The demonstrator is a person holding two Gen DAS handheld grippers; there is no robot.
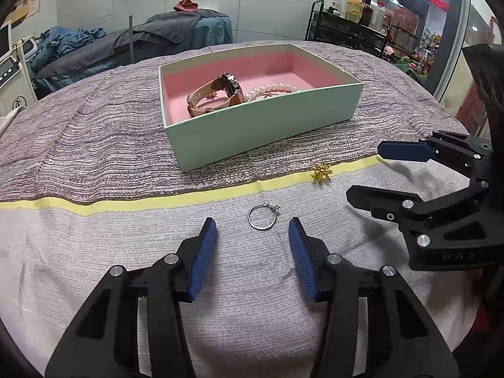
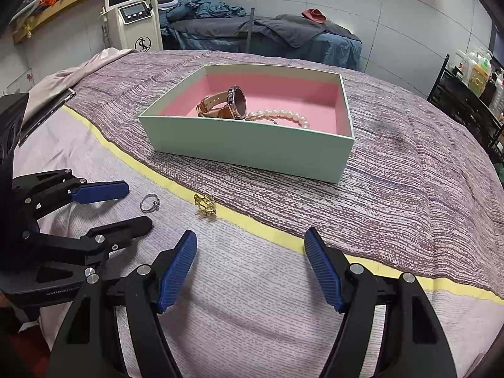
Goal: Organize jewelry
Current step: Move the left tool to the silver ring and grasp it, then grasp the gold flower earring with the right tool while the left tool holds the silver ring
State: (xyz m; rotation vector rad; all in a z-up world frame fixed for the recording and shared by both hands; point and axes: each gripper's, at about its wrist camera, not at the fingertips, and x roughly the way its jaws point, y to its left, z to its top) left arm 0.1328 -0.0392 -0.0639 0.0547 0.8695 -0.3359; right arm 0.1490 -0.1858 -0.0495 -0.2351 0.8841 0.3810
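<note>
A mint box (image 1: 252, 132) (image 2: 245, 148) with a pink lining stands on the cloth. In it lie a tan-strapped watch (image 1: 220, 93) (image 2: 228, 102), a pearl bracelet (image 1: 272, 89) (image 2: 280, 116) and a small gold piece (image 1: 211, 95). A silver ring (image 1: 262, 216) (image 2: 149, 203) lies on the cloth just ahead of my open left gripper (image 1: 252, 230) (image 2: 126, 201). A gold flower earring (image 1: 321, 171) (image 2: 206, 205) lies on the yellow stripe. My open, empty right gripper (image 2: 250, 242) (image 1: 365, 173) is just right of and nearer than the earring.
A striped purple cloth (image 1: 94, 132) covers the table, with a yellow stripe (image 1: 157, 200) across it. A massage bed (image 2: 267, 37) and a white machine (image 2: 135, 12) stand behind. A rack of bottles (image 1: 356, 9) stands at the right.
</note>
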